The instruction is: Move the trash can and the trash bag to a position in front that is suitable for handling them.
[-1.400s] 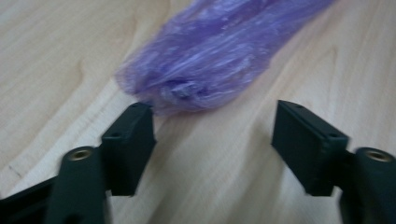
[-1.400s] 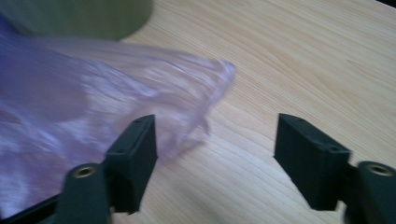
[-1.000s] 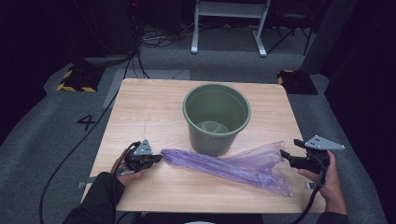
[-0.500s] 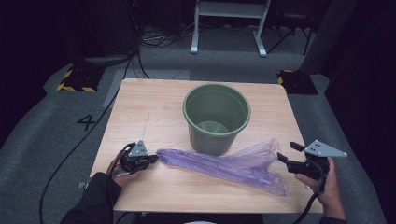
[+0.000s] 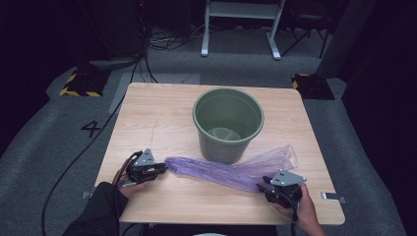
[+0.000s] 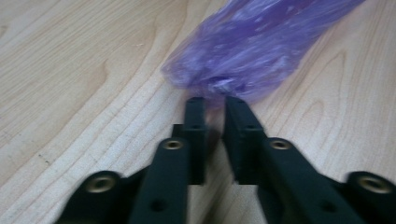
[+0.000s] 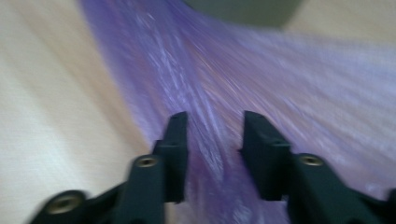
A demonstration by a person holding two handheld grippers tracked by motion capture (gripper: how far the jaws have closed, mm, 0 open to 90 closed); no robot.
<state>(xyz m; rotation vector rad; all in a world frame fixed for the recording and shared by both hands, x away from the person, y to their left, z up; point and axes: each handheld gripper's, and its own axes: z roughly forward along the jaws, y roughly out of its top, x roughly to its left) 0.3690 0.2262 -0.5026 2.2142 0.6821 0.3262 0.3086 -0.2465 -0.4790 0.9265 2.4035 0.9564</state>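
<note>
A long purple plastic bag [image 5: 221,169] lies stretched across the wooden table [image 5: 157,113] in front of a green bucket [image 5: 228,123]. My left gripper [image 5: 160,168] rests at the bag's left end. Its jaws have just been opening and stand slightly apart [image 6: 215,105], with the bunched end of the bag [image 6: 252,51] just beyond the tips. My right gripper [image 5: 263,188] is low over the bag's right part. Its jaws [image 7: 212,121] have just been closing and still show a gap, with purple film [image 7: 233,70] under and between them. The bucket's base [image 7: 243,9] is just ahead of the right gripper.
The bucket stands upright at the table's middle. Bare wood lies to the left and behind it. Beyond the table there are cables on the grey floor, a white frame [image 5: 241,24] and yellow-black striped blocks [image 5: 78,84].
My right gripper has moved left and down onto the bag, and its jaws have narrowed. The left gripper's jaws have parted at the bag's end. The bag's right end has sunk flatter.
</note>
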